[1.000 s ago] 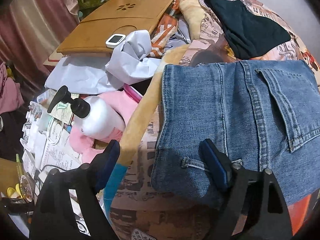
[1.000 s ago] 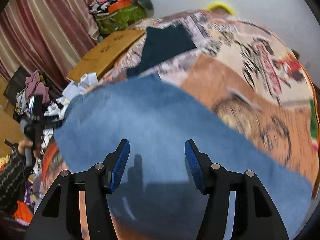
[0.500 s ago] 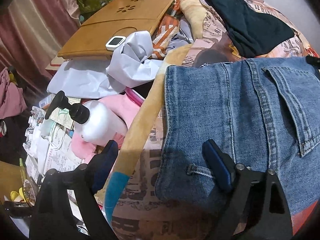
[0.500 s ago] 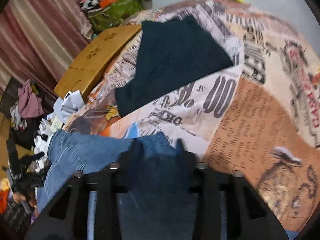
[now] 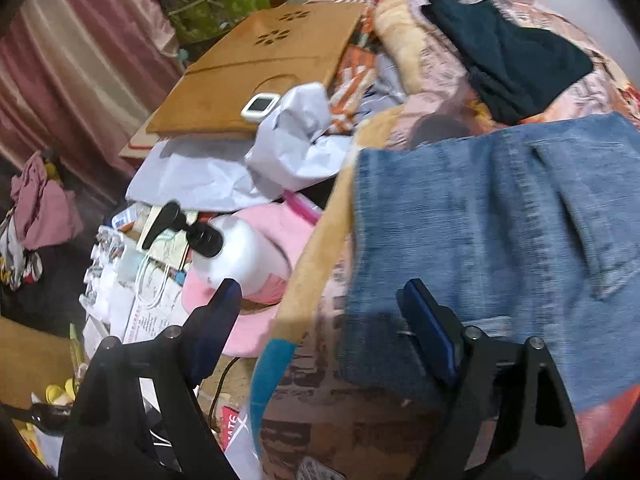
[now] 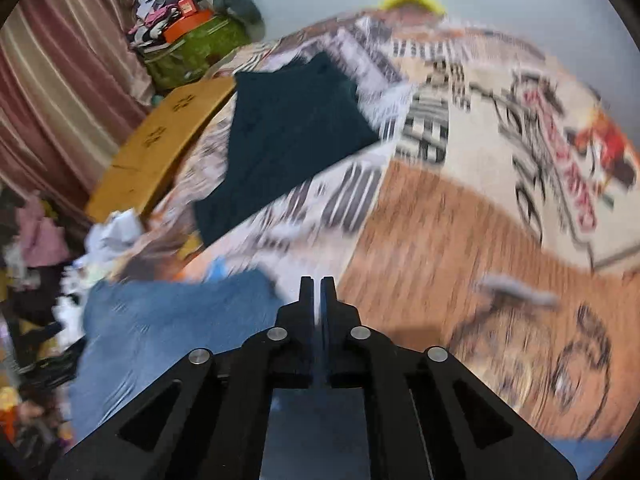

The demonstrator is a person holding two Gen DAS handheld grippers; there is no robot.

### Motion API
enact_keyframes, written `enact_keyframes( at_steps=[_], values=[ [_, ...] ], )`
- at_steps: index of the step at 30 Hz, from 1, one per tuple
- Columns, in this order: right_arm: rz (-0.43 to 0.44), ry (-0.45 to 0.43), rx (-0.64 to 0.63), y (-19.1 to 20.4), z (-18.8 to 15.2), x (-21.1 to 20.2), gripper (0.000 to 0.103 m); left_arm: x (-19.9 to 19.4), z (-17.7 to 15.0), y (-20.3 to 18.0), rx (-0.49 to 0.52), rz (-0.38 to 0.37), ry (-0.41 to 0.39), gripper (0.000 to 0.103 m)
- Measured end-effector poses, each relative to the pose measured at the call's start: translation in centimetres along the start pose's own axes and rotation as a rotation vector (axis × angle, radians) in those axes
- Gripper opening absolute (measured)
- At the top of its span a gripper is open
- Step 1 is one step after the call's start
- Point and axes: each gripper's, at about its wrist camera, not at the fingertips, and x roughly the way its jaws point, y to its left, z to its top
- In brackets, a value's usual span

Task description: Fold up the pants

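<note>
Lying along the bed's left edge, the jeans [image 5: 500, 240] sit under the wide-open left gripper [image 5: 320, 312]; right gripper [image 6: 317, 292] looks pinched together (blurry, contents unclear).

Motion-blurred throughout right wrist view; jeans [image 6: 168, 320] smeared at 8 o'clock, cut by the gripper body. Jeans [image 5: 500, 232] clipped at 3 o'clock, pocket stitching unreadable.

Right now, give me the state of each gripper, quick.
Left gripper: open, fingers spread over the edge of the jeans, holding nothing.
Right gripper: fingers shut; whether denim is pinched between them cannot be told.
</note>
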Motion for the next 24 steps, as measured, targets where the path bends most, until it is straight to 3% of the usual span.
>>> enact_keyframes(
  at_steps=[1,2,4,5,10,14,17,20,22,24],
  values=[
    [0.019,0.010,0.003,0.1,-0.6,-0.6,0.016,-0.5,0.2,-0.4,0.006,-0.009,-0.013,0.084],
    [0.049,0.020,0.007,0.1,-1.6,-1.4,0.033,-1.3,0.5,-1.0,0.016,-0.024,-0.032,0.084],
    [0.084,0.033,0.012,0.3,-3.2,-2.0,0.058,-2.7,1.0,-2.4,0.039,-0.058,-0.065,0.084],
    [0.093,0.036,0.011,0.4,-4.2,-2.4,0.063,-3.3,1.2,-3.1,0.050,-0.075,-0.076,0.084],
    [0.029,0.122,-0.021,0.2,-8.5,-2.0,0.065,-5.1,2.2,-7.6,0.120,-0.161,-0.067,0.089],
    [-0.006,0.071,0.014,-2.5,-12.0,-4.8,0.080,-6.2,2.4,-11.1,0.170,-0.158,-0.057,0.089],
    [0.002,0.049,0.069,-5.2,-14.0,-6.9,0.085,-7.0,2.7,-12.9,0.191,-0.178,-0.053,0.089],
    [-0.050,0.076,0.132,-8.6,-16.4,-8.8,0.084,-7.9,3.3,-14.8,0.217,-0.205,-0.043,0.089],
    [-0.137,0.096,0.163,-10.9,-18.1,-10.3,0.083,-8.4,3.8,-16.3,0.236,-0.223,-0.034,0.091],
    [-0.147,0.064,0.171,-12.7,-19.6,-12.5,0.082,-8.7,4.0,-18.0,0.260,-0.259,-0.009,0.092]
  ],
)
